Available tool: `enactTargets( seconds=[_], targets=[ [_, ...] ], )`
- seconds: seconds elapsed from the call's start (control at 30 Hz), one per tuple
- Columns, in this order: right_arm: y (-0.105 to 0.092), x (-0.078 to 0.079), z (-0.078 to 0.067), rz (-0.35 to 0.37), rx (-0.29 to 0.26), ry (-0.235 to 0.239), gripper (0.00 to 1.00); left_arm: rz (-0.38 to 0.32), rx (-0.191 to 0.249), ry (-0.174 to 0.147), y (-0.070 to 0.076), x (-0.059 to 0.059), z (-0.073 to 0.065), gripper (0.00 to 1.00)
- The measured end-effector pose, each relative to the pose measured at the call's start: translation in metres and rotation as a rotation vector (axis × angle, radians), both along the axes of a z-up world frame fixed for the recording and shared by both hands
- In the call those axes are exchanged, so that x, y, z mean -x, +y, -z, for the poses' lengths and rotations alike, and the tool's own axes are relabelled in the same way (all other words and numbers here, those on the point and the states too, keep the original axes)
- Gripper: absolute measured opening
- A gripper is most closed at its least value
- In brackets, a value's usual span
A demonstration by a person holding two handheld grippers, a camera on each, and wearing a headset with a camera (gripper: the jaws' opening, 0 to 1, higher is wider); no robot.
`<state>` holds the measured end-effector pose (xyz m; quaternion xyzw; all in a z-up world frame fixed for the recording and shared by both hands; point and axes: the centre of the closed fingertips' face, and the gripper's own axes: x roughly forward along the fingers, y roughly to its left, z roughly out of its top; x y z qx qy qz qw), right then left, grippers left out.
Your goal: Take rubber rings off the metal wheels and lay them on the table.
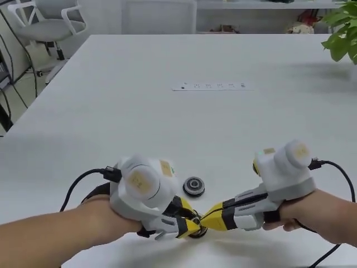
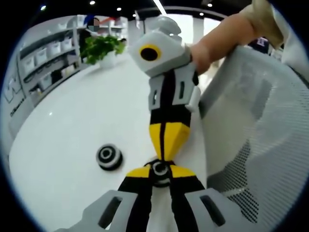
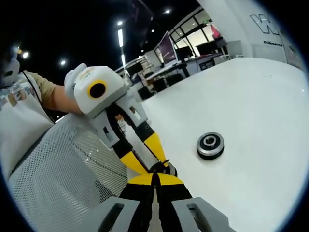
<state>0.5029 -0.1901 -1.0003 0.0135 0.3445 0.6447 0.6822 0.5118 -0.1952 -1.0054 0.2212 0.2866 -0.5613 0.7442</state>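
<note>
A small metal wheel [image 2: 159, 175] with a black rubber ring sits between my left gripper's [image 2: 159, 169] yellow-tipped jaws, which are shut on it just above the table's near edge. My right gripper [image 3: 155, 178] meets it tip to tip; its jaws are pressed together at the wheel's rim, apparently pinching the ring. In the head view the left gripper [image 1: 191, 227] and right gripper [image 1: 206, 219] touch over the held wheel [image 1: 198, 232]. A second wheel [image 1: 193, 186] with its ring on lies flat on the table [image 1: 167, 123] just behind them, also seen as a loose wheel [image 2: 109, 157] [image 3: 210, 145].
A flush socket strip [image 1: 208, 86] sits mid-table. A green plant [image 1: 343, 33] stands at the far right, an office chair [image 1: 50, 22] beyond the far left corner. A white mesh chair back [image 2: 256, 145] is close behind the grippers.
</note>
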Motion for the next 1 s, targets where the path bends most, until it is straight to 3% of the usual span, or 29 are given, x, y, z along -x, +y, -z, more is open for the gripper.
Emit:
enactTargets(
  seconds=[0.37,0.7,1.0],
  targets=[
    [-0.003,-0.007,-0.006,0.025,-0.020,-0.004,0.00,0.034,0.008,-0.014,0.001,0.004,-0.008,0.21],
    [-0.003,-0.010,-0.014,0.037,-0.039,-0.006,0.00,0.023,0.057,0.001,0.008,0.006,-0.030,0.28],
    [0.002,-0.013,-0.026,0.038,-0.063,0.002,0.00,-0.024,0.104,0.013,0.024,0.006,-0.045,0.36]
  ],
)
